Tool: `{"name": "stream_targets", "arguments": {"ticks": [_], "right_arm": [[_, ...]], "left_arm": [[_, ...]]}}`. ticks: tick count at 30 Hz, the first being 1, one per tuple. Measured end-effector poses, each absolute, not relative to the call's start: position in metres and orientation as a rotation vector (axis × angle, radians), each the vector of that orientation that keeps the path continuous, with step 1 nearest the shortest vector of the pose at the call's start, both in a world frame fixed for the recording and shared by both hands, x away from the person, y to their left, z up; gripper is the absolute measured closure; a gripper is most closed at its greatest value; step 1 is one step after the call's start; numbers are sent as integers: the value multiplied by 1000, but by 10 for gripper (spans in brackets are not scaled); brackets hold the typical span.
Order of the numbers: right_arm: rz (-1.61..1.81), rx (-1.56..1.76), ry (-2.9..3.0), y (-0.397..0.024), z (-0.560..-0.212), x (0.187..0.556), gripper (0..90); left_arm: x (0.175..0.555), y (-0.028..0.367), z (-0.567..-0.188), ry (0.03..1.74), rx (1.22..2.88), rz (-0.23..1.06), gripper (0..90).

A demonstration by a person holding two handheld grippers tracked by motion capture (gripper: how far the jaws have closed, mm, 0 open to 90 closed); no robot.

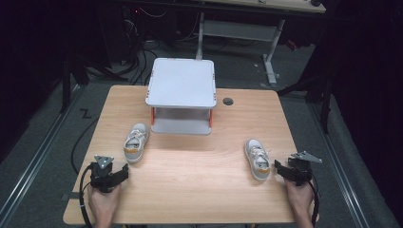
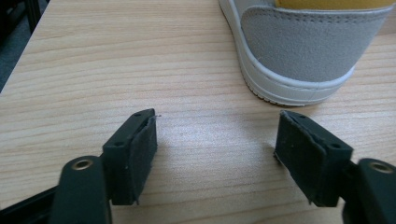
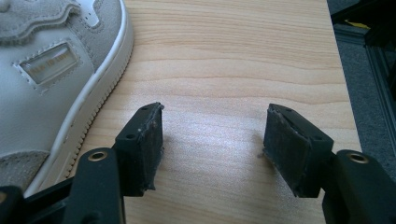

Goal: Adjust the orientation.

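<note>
A wooden worktop [image 1: 190, 166] carries a pair of small shoes and a grey two-level stand [image 1: 181, 95] that sits at the middle of the far edge. Just right of the stand, a round cable hole [image 1: 228, 101] is set into the worktop near that far edge.

The left shoe [image 1: 136, 142] lies in the left half, in front of the stand's left corner, with its heel toward the near edge. It is grey and white with a yellow lining at the collar. The right shoe [image 1: 257, 158] lies in the right half, close to the right edge, heel also toward the near edge and toe pointing away.

The left tool [image 1: 110, 175] rests near the near-left corner, held by the person's left hand [image 1: 103, 204]. In the left gripper view its jaws stand wide apart with only bare wood between them, and the heel of the left shoe [image 2: 299, 46] lies just ahead and to the right, apart from the pads.

The right tool [image 1: 287, 170] sits near the near-right corner in the right hand [image 1: 300, 199], just beside the heel of the right shoe. In the right gripper view its jaws are likewise spread wide over bare wood, gripping nothing, with the right shoe [image 3: 42, 93] alongside the left jaw, not touching it.
</note>
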State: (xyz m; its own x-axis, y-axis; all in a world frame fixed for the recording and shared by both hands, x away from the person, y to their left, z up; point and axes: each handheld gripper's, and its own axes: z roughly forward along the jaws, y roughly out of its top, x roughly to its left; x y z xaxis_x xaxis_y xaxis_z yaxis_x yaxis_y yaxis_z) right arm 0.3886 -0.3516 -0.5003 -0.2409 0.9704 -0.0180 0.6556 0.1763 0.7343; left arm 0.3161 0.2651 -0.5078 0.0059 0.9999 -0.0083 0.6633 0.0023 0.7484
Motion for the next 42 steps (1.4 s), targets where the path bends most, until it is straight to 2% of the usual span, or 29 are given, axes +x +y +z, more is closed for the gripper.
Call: {"name": "stream_targets", "arguments": {"ticks": [16, 26, 42], "right_arm": [[845, 1519, 1977, -350, -500, 389, 352], [846, 1511, 1981, -350, -500, 389, 352], [848, 1511, 1985, -350, -500, 388, 353]], "left_arm": [[316, 264, -508, 1706, 1726, 756, 300], [318, 268, -505, 1702, 1738, 716, 328], [315, 263, -478, 1613, 1697, 704, 325]]}}
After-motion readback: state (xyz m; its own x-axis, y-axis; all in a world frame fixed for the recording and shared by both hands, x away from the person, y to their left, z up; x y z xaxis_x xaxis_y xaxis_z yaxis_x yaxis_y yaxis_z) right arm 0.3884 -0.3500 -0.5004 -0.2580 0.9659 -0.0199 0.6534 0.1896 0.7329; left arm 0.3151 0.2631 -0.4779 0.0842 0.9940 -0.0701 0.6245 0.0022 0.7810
